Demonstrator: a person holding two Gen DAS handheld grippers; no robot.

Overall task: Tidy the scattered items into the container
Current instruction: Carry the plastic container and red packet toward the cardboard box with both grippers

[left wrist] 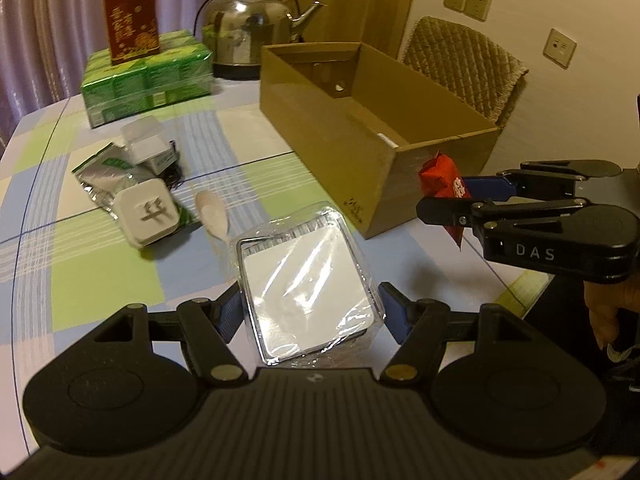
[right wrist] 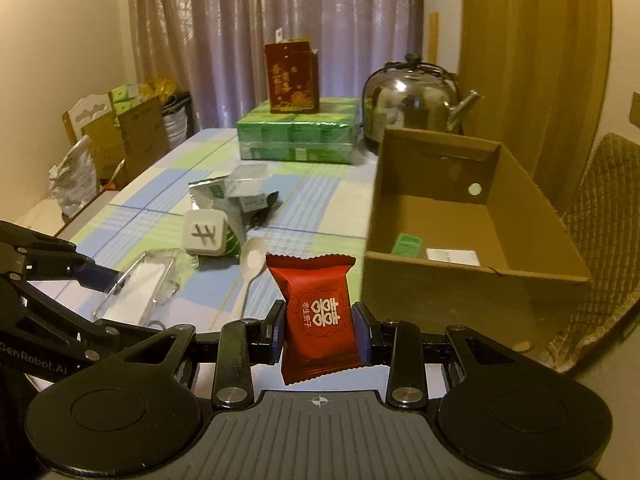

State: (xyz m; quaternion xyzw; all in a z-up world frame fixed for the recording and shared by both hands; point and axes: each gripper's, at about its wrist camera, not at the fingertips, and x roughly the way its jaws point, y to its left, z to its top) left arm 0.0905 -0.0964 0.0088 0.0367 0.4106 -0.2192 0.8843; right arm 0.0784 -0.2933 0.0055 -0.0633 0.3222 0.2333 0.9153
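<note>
The right gripper clenches a red candy packet just short of the cardboard box (near its front corner). The left gripper pinches a clear-wrapped white packet, also before the box.

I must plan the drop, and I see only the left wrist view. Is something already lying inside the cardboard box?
Observer: Yes. The right wrist view shows a small green packet and a flat white item on the floor of the cardboard box, near its front wall.
Operator: How do the right tongs hold the red packet?
Observer: The right tongs pinch the red packet by its two sides, upright, printed face toward the camera.
Operator: Is anything beside the table, far left?
Observer: A chair loaded with cartons and bags stands there.
</note>
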